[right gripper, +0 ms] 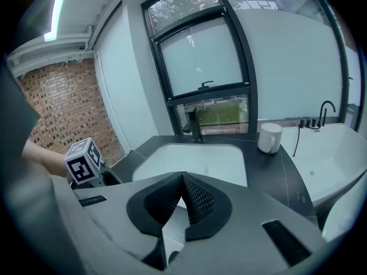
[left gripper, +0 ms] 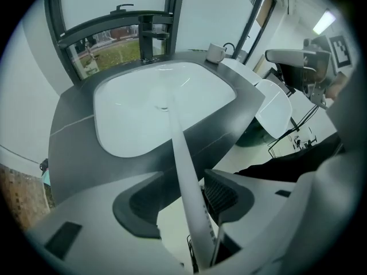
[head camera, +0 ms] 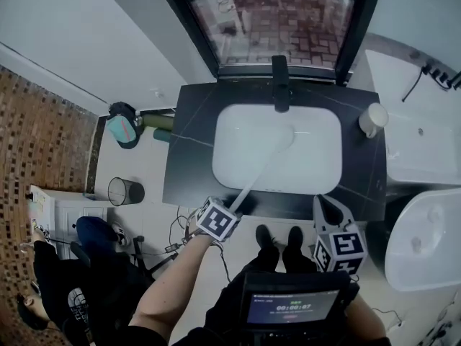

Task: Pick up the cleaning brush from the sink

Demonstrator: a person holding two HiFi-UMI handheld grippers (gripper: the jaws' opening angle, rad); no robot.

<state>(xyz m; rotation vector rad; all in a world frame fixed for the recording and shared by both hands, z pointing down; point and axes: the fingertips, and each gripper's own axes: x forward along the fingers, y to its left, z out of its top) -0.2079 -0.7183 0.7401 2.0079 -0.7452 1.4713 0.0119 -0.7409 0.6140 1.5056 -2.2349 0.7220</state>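
Note:
A cleaning brush (head camera: 263,168) with a long white handle reaches from the white sink basin (head camera: 317,121) out over the front edge of the dark counter (head camera: 191,143). Its head lies in the basin below the black tap (head camera: 281,81). My left gripper (head camera: 236,202) is at the counter's front edge. In the left gripper view the handle (left gripper: 183,153) runs straight between the left gripper's (left gripper: 182,176) jaws, which have closed in on it. My right gripper (head camera: 323,202) hangs in front of the counter's right part. Its jaws (right gripper: 183,179) are pressed together with nothing in them.
A white cup (head camera: 373,119) stands on the counter's right end, and a white bathtub (head camera: 425,150) lies beyond it. A small bin (head camera: 125,191) stands on the floor to the left. A person (head camera: 50,280) sits low at the left. A window is behind the tap.

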